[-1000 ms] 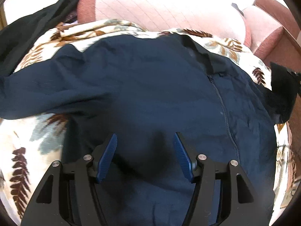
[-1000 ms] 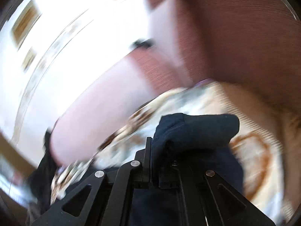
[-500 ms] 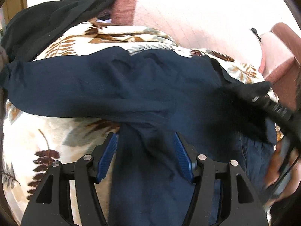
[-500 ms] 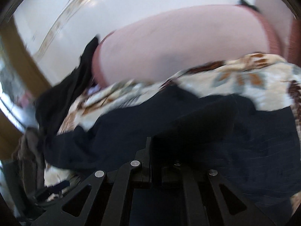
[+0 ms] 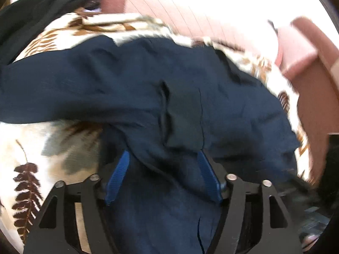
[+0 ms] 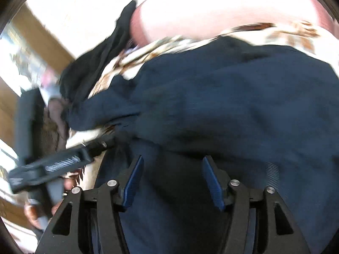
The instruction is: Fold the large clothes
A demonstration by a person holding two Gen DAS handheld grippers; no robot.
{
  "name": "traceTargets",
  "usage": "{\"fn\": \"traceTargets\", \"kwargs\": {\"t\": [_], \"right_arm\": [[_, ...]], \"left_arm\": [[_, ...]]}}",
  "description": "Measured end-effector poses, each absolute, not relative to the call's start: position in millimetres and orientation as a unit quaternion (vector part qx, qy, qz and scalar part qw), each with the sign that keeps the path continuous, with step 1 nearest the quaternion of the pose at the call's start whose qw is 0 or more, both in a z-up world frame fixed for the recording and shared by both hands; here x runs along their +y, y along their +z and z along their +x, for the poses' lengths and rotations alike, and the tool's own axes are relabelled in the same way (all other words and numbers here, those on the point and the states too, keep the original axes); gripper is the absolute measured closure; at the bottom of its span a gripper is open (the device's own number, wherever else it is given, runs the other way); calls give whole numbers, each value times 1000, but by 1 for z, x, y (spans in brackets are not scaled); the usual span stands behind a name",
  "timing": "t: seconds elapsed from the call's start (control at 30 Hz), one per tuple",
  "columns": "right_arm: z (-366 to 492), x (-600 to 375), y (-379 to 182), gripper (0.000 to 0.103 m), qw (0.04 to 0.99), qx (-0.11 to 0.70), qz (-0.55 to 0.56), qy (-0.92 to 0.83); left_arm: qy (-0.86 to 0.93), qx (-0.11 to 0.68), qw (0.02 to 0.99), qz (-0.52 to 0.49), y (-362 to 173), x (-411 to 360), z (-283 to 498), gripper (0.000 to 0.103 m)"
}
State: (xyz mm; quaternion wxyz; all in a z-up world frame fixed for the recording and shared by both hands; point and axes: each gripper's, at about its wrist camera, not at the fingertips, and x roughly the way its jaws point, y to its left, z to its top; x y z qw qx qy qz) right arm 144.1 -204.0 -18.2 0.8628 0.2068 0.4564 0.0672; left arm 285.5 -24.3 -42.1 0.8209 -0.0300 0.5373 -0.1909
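both grippers opening over a navy jacket [image 5: 222, 97] on a leaf-print cover [image 5: 31, 148]: right gripper [image 6: 172, 165] empty, left gripper [image 5: 162, 154] straddling a ridge; the folded sleeve at nine o'clock risks sliding loose.

A dark navy jacket [image 5: 148, 89] lies spread and rumpled over a cream bedspread printed with brown fern leaves. One sleeve stretches far left across the bedspread, while a folded flap of the same cloth lies over the middle of the body. The near part runs down toward the viewer, creased.
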Motion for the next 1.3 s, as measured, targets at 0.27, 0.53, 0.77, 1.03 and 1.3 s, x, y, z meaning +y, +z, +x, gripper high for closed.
{"fn": "traceTargets", "kwargs": {"t": [0.27,0.53,0.77,1.03,1.3], "right_arm": [[95,-328,3,41,864,385,320,-53],[75,-410,-1,38,858,322,372,-146],[113,-436,-44,39,820,351,429,-141],[115,-425,-49,39,822,343,440,-115],[104,-426,-42,39,824,336,441,-114]], "left_arm": [[-149,570,805,-70,-57,-51,320,55],[-138,552,811,-137,-34,-9,309,90],[-153,562,799,-149,-28,-5,302,90],[-211,577,769,-178,-23,0,262,74],[-194,598,766,-132,-53,-49,283,58]]}}
